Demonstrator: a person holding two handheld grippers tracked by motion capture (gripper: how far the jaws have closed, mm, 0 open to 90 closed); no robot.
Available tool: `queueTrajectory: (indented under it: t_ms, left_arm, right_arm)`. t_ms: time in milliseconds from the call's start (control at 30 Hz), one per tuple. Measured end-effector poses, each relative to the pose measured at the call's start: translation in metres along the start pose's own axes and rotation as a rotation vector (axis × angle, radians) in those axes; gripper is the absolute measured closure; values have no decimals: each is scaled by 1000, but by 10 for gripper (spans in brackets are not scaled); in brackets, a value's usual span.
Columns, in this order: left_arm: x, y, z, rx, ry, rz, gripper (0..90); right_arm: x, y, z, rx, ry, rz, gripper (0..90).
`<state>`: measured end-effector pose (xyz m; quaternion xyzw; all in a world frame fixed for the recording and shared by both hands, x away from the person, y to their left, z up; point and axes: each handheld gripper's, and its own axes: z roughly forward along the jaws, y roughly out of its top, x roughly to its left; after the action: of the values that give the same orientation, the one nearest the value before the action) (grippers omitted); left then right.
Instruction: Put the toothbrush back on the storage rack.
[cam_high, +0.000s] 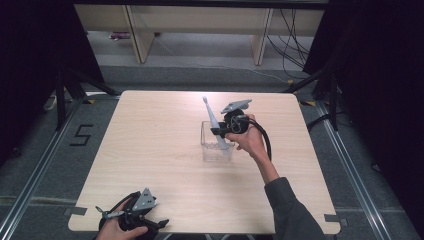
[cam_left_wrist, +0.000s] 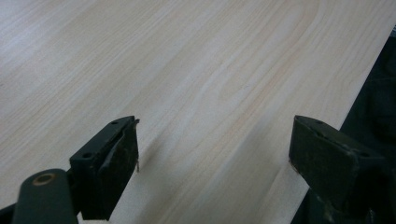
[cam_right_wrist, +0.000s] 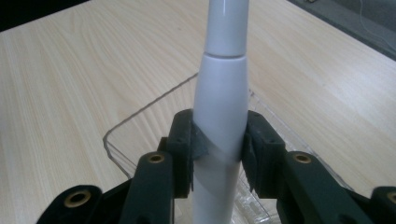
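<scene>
From above, the pale wooden table (cam_high: 150, 150) carries a clear plastic box (cam_high: 217, 145) a little right of its middle, and the right gripper (cam_high: 220, 131) is held at the box's far right corner, clamped on a white electric toothbrush (cam_high: 214, 125). The toothbrush leans, its lower end down inside the box and its slim neck and head rising up and away toward the far side of the table. The person's right hand (cam_high: 248, 140) wraps the gripper's body, with a dark sleeve (cam_high: 287, 210) running off to the bottom edge and a black cable looping over the wrist. Down at the near left corner of the table the left gripper (cam_high: 131, 215) lies low at the edge, the left hand (cam_high: 117, 229) on it, well apart from the box. Looking along the left gripper (cam_left_wrist: 212, 154), its two black jaws stand wide apart with nothing but bare wood grain of the table (cam_left_wrist: 187, 70) between them, the right jaw hanging just past the table's edge. Looking along the right gripper (cam_right_wrist: 219, 149), both jaws press against the thick white handle of the toothbrush (cam_right_wrist: 222, 98), one from each side, gripping it just below the seam where the handle narrows into the neck. Behind and below the grip the rounded rim of the clear plastic box (cam_right_wrist: 140, 116) curves across the table (cam_right_wrist: 70, 84), and the handle's lower end drops down inside that rim.
</scene>
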<state>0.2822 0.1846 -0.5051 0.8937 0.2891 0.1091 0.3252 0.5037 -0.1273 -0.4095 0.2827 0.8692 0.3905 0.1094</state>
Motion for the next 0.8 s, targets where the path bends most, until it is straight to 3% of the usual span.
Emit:
queueTrajectory:
  t_ms: [33, 67, 100, 267, 333, 433, 500, 533, 567, 633, 733, 800]
  left_arm:
    - [0, 0, 0, -1, -1, -3, 152]
    - [0, 0, 0, 0, -1, 0, 152]
    - [0, 0, 0, 0, -1, -2, 152]
    - [0, 0, 0, 0, 0, 0, 152]
    - [-1, 0, 0, -5, 10, 0, 152]
    - [0, 0, 0, 0, 0, 1, 152]
    - [-1, 0, 0, -8, 3, 1, 152]
    - [-1, 0, 0, -9, 3, 2, 152]
    - [-1, 0, 0, -9, 3, 1, 152]
    - [-1, 0, 0, -12, 5, -1, 152]
    - [-1, 0, 0, -10, 4, 1, 152]
    - [-1, 0, 0, -9, 4, 2, 152]
  right_arm:
    - [2, -1, 2, -6, -4, 21, 669]
    - [0, -1, 2, 13, -1, 0, 669]
    - [3, -3, 4, 16, -8, 31, 668]
    - [1, -3, 8, 51, -2, -5, 668]
    - [4, -2, 9, 79, -7, 34, 668]
    - [2, -2, 15, 81, -8, -10, 668]
    - [5, -2, 16, 107, -17, 44, 668]
    - [6, -1, 17, 124, -14, 39, 668]
    - [3, -1, 19, 115, -9, -2, 668]
    - [7, 0, 21, 131, -45, 54, 667]
    - [6, 2, 22, 146, -36, 43, 667]
    - [3, 3, 24, 139, -33, -8, 667]
